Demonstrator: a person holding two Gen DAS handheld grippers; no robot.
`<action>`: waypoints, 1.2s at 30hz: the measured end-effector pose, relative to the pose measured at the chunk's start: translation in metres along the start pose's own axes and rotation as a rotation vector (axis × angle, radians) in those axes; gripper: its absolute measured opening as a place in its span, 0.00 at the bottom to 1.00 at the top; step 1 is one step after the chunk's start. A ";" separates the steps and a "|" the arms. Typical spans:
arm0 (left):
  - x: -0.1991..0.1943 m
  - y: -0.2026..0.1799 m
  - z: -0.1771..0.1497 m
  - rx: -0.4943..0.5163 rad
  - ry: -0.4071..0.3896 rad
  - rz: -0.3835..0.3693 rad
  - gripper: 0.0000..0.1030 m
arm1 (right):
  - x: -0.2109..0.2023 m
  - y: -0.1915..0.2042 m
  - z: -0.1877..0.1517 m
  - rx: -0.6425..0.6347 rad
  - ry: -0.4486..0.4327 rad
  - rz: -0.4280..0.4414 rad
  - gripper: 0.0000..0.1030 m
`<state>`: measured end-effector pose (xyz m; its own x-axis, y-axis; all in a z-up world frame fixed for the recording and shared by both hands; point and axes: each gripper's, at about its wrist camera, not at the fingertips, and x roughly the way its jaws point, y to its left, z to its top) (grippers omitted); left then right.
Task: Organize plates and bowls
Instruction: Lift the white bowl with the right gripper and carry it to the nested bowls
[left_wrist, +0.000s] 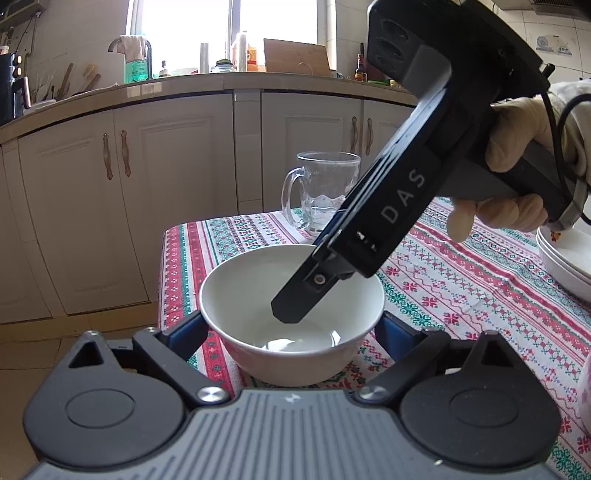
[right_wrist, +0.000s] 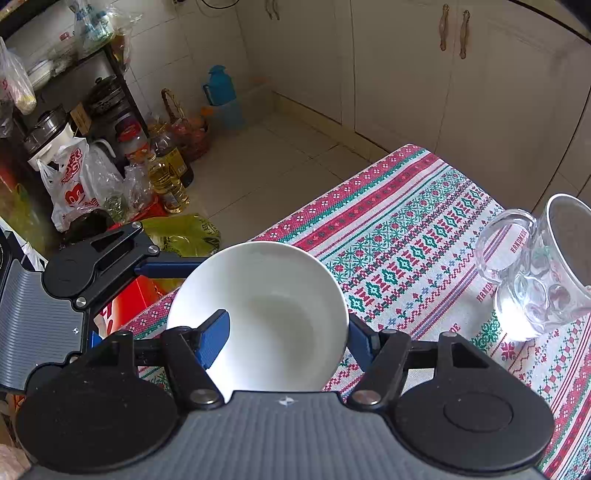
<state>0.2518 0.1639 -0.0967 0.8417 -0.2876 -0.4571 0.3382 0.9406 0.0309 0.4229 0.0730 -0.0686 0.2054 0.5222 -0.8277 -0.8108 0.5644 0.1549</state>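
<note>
Two grippers: both at one white bowl (left_wrist: 291, 314) near the table's corner.
Bowl: upright on the patterned tablecloth (left_wrist: 461, 280), at the 6 o'clock part of both wrist views.
Left gripper (left_wrist: 291, 328): jaws spread wide, one blue finger (left_wrist: 188, 332) at each side of the bowl's wall; whether they press it, cannot tell.
Right gripper (right_wrist: 284, 336): tilted down from 1 o'clock in the left view; one finger (right_wrist: 214, 338) inside the bowl, the other outside the rim; wall between them, jaws wide, no clear clamp.
Gloved hand (left_wrist: 517, 170): wrapped around the right gripper's handle.
Glass mug (left_wrist: 321, 192): upright beyond the bowl, at 12 o'clock, apart from it.
Stacked white dishes (left_wrist: 565, 262): at 3 o'clock, table's right edge.
Cabinets (left_wrist: 147, 184): behind the table.
</note>
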 end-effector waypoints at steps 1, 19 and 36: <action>0.000 0.000 0.000 -0.001 0.002 -0.002 0.93 | 0.000 0.000 0.000 0.002 0.001 -0.001 0.71; -0.041 -0.029 0.018 0.039 -0.009 -0.035 0.93 | -0.045 0.016 -0.022 -0.026 -0.033 0.008 0.71; -0.100 -0.095 0.031 0.096 -0.032 -0.120 0.93 | -0.135 0.052 -0.089 -0.025 -0.117 -0.005 0.71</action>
<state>0.1485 0.0975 -0.0260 0.8051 -0.4040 -0.4342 0.4745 0.8780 0.0628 0.3041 -0.0248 0.0030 0.2709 0.5914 -0.7595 -0.8229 0.5517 0.1361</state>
